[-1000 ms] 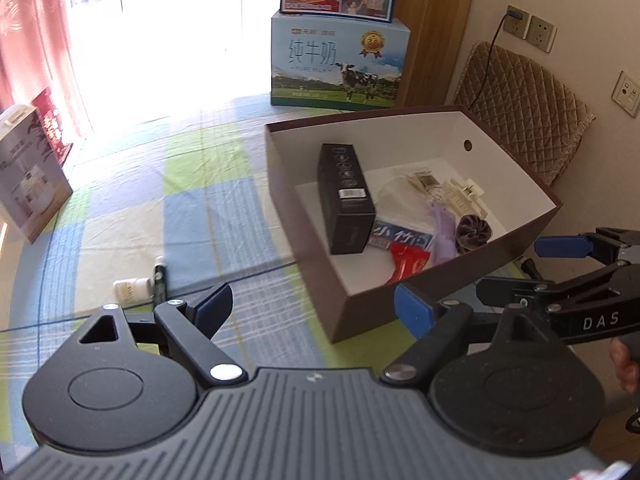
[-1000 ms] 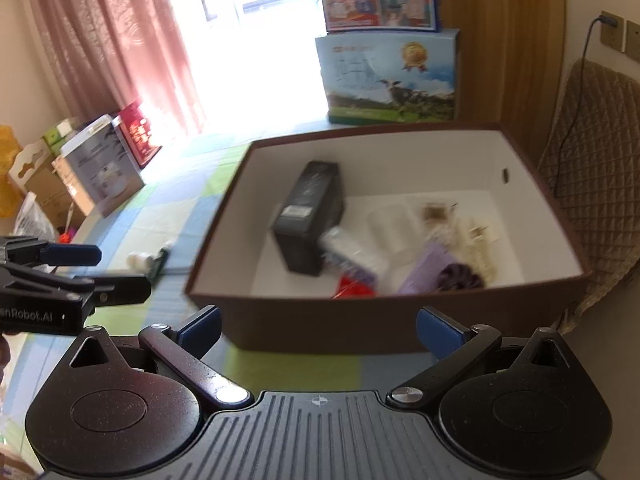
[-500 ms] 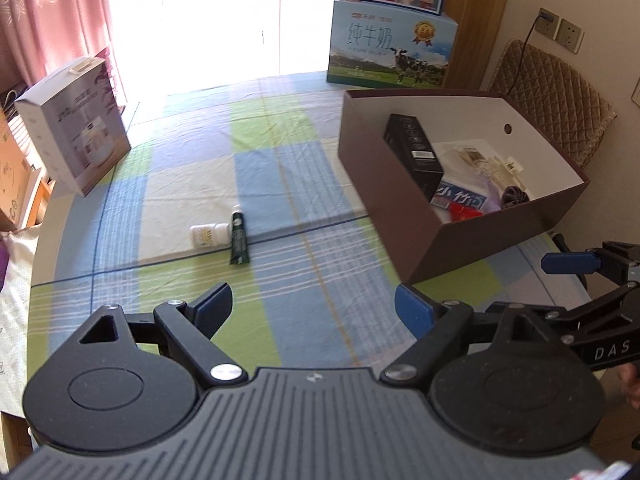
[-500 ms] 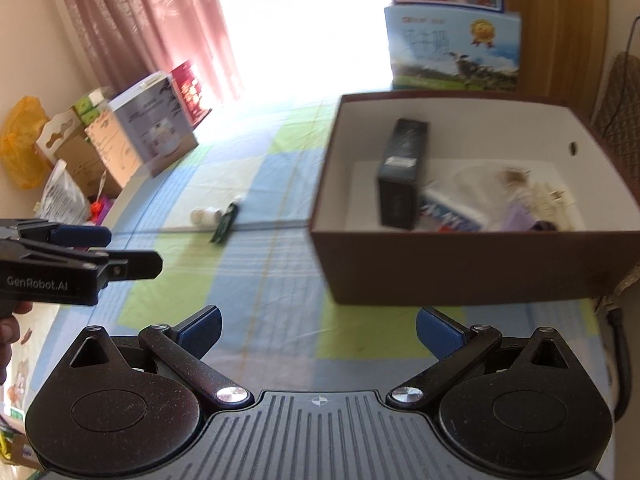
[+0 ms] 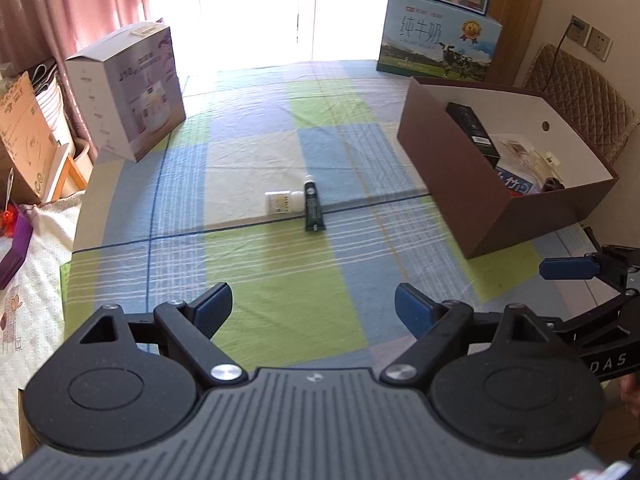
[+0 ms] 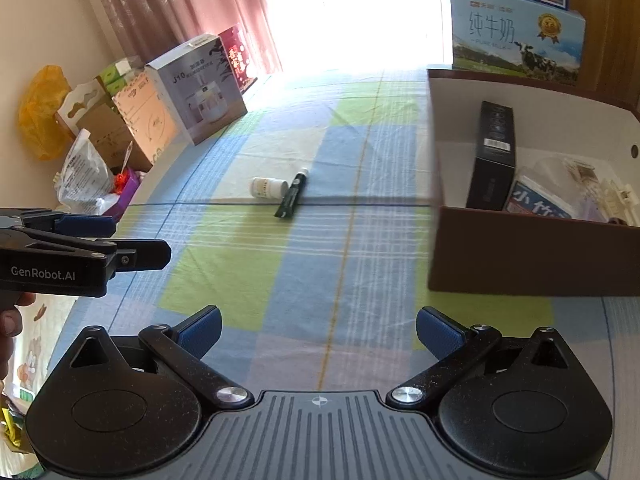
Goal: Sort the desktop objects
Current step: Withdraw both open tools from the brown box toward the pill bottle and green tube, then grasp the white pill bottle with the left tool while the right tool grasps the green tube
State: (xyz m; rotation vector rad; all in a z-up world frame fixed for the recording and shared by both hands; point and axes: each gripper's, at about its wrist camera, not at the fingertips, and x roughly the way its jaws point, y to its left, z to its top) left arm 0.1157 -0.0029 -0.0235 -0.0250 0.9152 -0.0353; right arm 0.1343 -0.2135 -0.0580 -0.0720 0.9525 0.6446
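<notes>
Two loose items: white bottle (image 5: 283,202), dark tube (image 5: 312,208), touching | one brown box (image 5: 460,176) | checked tablecloth (image 5: 256,280) | left gripper (image 5: 312,312), right gripper (image 6: 318,332) both released, empty

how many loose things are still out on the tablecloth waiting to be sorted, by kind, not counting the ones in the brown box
white bottle: 1
dark green tube: 1
total: 2, lying side by side on the tablecloth, left of the brown box

Open tablecloth (image 5: 280,292) ahead to bottle (image 5: 282,202) & tube (image 5: 313,208) – brown box (image 5: 472,184) wall blocks right, grey carton (image 5: 128,88) far left
</notes>
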